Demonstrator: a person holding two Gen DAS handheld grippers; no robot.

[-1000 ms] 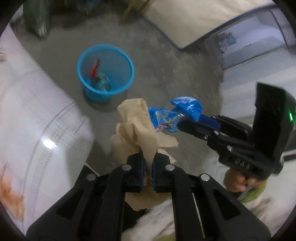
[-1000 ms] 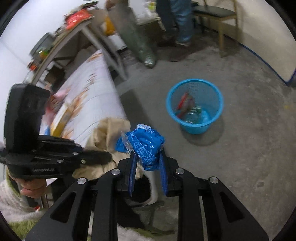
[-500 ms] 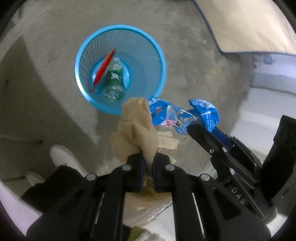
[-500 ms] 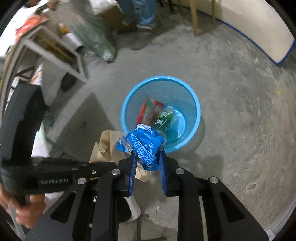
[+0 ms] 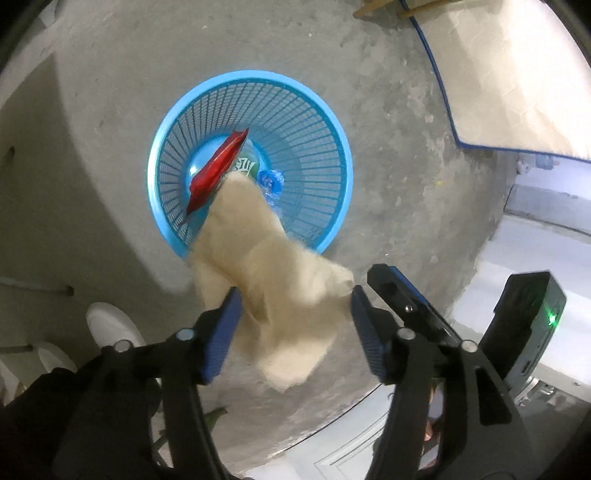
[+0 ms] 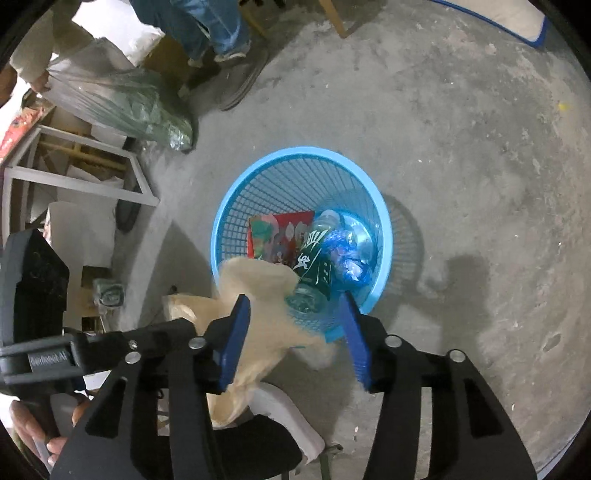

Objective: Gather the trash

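Note:
A blue mesh waste basket (image 5: 332, 147) stands on the concrete floor below both grippers; it also shows in the right wrist view (image 6: 236, 206). Inside lie a red snack packet (image 5: 218, 166), a green-labelled bottle (image 6: 314, 258) and a crumpled blue wrapper (image 6: 347, 254). My left gripper (image 5: 295, 328) is open; a blurred tan paper bag (image 5: 273, 280) hangs loose between its fingers over the basket's near rim. My right gripper (image 6: 295, 332) is open and empty above the basket's near edge. The tan bag (image 6: 258, 295) shows at its left finger.
A white frame table (image 6: 74, 177) and a clear bag of green items (image 6: 122, 103) stand at the left. A person's jeans and shoes (image 6: 218, 33) are at the back. A blue-edged mat (image 5: 517, 74) lies at the right. My white shoe (image 5: 110, 325) is near the basket.
Both grippers have opened above the basket. The blue wrapper has dropped from the right gripper into the basket. The tan paper bag has been let go and is falling, blurred.

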